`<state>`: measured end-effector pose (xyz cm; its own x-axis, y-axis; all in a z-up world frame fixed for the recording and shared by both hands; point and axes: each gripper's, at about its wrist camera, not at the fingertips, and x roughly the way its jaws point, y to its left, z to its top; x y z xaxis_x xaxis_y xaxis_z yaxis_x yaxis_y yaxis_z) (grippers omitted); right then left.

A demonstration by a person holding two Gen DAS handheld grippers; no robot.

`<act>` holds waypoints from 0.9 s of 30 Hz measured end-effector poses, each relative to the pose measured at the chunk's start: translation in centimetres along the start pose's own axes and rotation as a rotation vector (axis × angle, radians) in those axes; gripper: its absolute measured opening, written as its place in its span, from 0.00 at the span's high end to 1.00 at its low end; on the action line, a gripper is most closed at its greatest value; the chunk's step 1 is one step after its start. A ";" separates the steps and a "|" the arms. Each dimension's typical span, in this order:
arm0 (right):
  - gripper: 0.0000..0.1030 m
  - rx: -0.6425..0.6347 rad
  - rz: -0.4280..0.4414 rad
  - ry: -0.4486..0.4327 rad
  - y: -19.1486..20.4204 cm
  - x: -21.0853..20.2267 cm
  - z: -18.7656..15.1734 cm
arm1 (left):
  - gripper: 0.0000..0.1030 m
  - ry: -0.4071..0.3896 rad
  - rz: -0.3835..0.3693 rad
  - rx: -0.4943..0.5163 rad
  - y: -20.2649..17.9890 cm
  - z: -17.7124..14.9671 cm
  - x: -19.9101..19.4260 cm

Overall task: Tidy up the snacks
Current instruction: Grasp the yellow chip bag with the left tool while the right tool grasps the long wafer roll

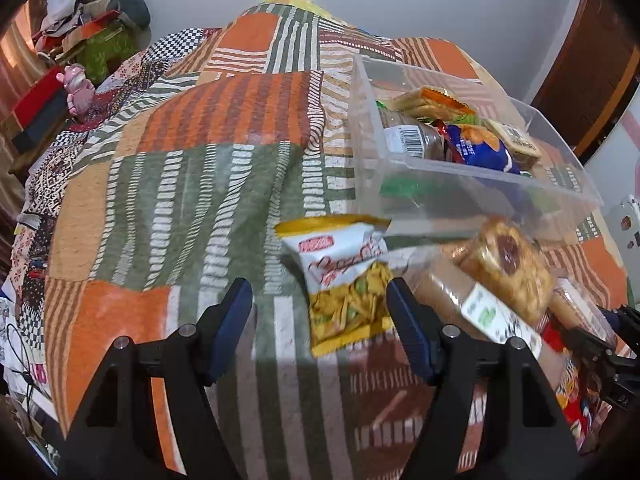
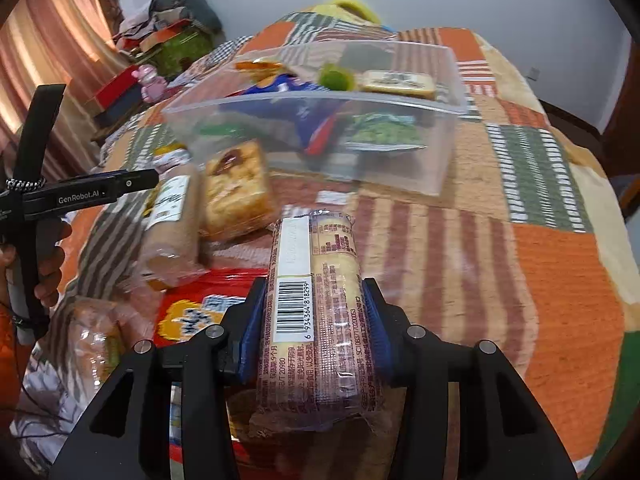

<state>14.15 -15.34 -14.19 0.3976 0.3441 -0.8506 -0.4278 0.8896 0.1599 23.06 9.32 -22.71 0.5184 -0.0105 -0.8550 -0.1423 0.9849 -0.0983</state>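
Patchwork bedding (image 1: 172, 184) in orange, green and cream covers the whole work surface, and the clear plastic bin (image 2: 440, 160) sitting on it serves as my landmark. Nearest to me, well short of the bin, the right gripper (image 2: 314, 332) has its blue pads pinching a long wrapped biscuit roll (image 2: 316, 292), barcode up, the roll pointing toward the bin. Beside it, on the near side of the bin, lie a red snack bag (image 2: 200, 312), another wrapped roll (image 2: 172, 224) and a packaged pastry (image 2: 236, 196).

At the bin's near corner the left gripper (image 1: 320, 320) hovers with jaws spread wide, a yellow-and-white chips packet (image 1: 344, 280) lying flat between and just ahead of the fingers, not yet gripped.

My read: the step in hand is carrying the biscuit roll to the bin, which already holds a blue bag (image 1: 480, 148), green packets and biscuit packs. The next move calls for lifting the roll over the bin's near wall and letting go only once it clears the rim; the left would need to close on the chips packet.

Beyond the bin the quilt runs on to a plain pale wall. Off the bin's far left stands a cluttered side table with a pink figurine (image 1: 78, 88), curtains behind it.
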 end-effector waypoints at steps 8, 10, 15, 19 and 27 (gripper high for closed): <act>0.58 0.061 -0.015 -0.014 -2.0 -0.5 0.5 | 0.32 0.015 -0.017 -0.022 -0.3 1.5 2.7; 0.58 0.066 -0.016 -0.017 -2.2 -0.6 0.4 | 0.32 0.026 -0.020 -0.024 -0.4 1.7 3.3; 0.58 0.076 -0.012 -0.036 -2.3 -0.9 0.6 | 0.48 0.028 -0.038 -0.026 -0.1 1.2 3.9; 0.58 0.070 -0.011 -0.054 -1.9 -1.5 1.0 | 0.56 0.014 -0.037 -0.006 -0.1 0.5 3.2; 0.58 0.055 -0.018 -0.109 -1.5 -3.3 2.1 | 0.58 -0.040 -0.013 -0.003 0.9 -0.1 -0.6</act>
<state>15.18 -17.16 -10.57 0.4919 0.3555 -0.7948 -0.3760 0.9101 0.1743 22.49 10.20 -22.36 0.5536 -0.0164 -0.8326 -0.1380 0.9842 -0.1111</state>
